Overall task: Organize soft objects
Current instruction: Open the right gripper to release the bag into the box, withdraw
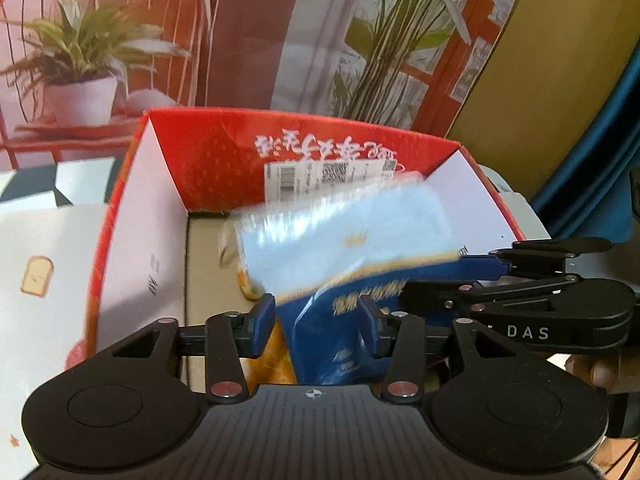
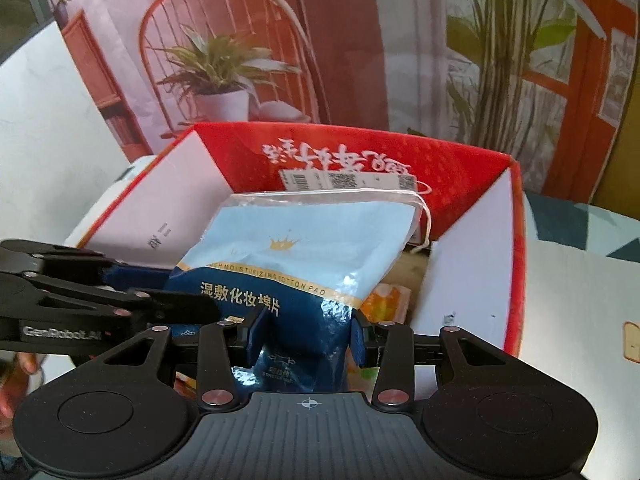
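Observation:
A blue and light-blue bag of cotton pads (image 2: pixel 296 264) is held over the open red cardboard box (image 2: pixel 472 184). My right gripper (image 2: pixel 306 332) is shut on the bag's dark lower end. My left gripper (image 1: pixel 318 320) has the same bag (image 1: pixel 344 236) between its fingers, with gaps at the sides; the bag is blurred there. The left gripper shows from the side in the right wrist view (image 2: pixel 132 276), touching the bag's left edge. The right gripper shows in the left wrist view (image 1: pixel 480 260) at the bag's right edge. An orange packet (image 2: pixel 388 300) lies in the box under the bag.
The box (image 1: pixel 140 216) has white inner side walls, a red back wall with a barcode label (image 1: pixel 332 172), and a brown floor. A white surface with a toast drawing (image 1: pixel 38 276) lies left of it. A printed backdrop with plants stands behind.

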### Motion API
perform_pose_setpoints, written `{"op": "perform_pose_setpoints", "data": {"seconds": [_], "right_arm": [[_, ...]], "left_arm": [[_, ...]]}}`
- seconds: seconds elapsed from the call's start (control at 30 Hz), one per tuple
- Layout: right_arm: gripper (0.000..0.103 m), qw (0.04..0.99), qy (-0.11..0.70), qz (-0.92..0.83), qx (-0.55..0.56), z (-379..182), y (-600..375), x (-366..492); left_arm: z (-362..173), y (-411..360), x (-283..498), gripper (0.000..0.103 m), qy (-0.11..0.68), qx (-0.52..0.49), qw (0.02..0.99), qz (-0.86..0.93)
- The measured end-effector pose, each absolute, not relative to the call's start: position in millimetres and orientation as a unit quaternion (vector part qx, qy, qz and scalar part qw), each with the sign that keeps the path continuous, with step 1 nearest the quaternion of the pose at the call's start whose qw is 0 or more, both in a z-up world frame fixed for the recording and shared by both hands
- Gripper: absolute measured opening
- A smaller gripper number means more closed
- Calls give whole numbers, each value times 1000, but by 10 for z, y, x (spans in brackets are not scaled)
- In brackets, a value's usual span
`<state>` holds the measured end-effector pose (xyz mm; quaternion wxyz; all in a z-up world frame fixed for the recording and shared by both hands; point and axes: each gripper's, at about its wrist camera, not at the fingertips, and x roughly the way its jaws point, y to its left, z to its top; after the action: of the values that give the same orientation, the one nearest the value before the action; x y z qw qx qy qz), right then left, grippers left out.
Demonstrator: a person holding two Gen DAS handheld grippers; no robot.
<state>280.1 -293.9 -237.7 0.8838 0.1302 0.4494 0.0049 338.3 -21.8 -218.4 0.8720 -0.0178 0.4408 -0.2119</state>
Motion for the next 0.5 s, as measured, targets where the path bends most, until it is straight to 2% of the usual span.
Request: {"op": "perform_pose_setpoints", "data": {"seconds": [0.37,0.5], "right_arm": [[40,908,404,-34,104,-2162,-3012,2603],[41,923,368,-36,105,-2024,-3003,2459]], "left_arm": [[-1843,-48,3138,54,385,-9,901,-202],[-1686,42,2935,60,358,-2,911,-204]]}}
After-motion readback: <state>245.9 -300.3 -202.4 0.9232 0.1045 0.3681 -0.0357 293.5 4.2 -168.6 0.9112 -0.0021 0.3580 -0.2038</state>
